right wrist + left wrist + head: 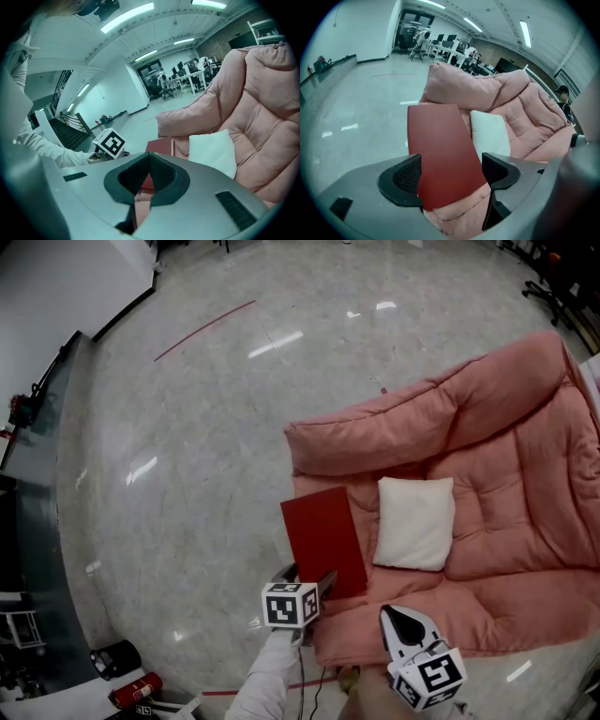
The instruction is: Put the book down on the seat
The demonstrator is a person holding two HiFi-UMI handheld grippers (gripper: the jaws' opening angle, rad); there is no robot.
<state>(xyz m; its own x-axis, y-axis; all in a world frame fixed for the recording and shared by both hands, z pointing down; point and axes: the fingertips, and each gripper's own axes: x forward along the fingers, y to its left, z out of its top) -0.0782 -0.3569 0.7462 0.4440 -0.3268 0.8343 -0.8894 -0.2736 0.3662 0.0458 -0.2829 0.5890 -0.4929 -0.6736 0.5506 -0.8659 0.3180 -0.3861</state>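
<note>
A dark red book (323,540) lies flat on the left part of the pink padded seat (525,521), its near end over the front cushion edge. My left gripper (307,576) stands open around that near end. In the left gripper view the book (440,150) runs away between the two wide-apart pads, and the right pad (499,171) is clear of it. Near the seat's front edge, my right gripper (405,622) is shut with nothing in it; its pads (159,176) meet. The book (159,145) shows beyond them.
A white pillow (414,521) rests on the seat just right of the book. Glossy grey floor (206,427) spreads to the left and beyond. A red extinguisher (136,690) lies at the lower left, beside a dark glass railing (37,484). Desks and people (440,44) are far off.
</note>
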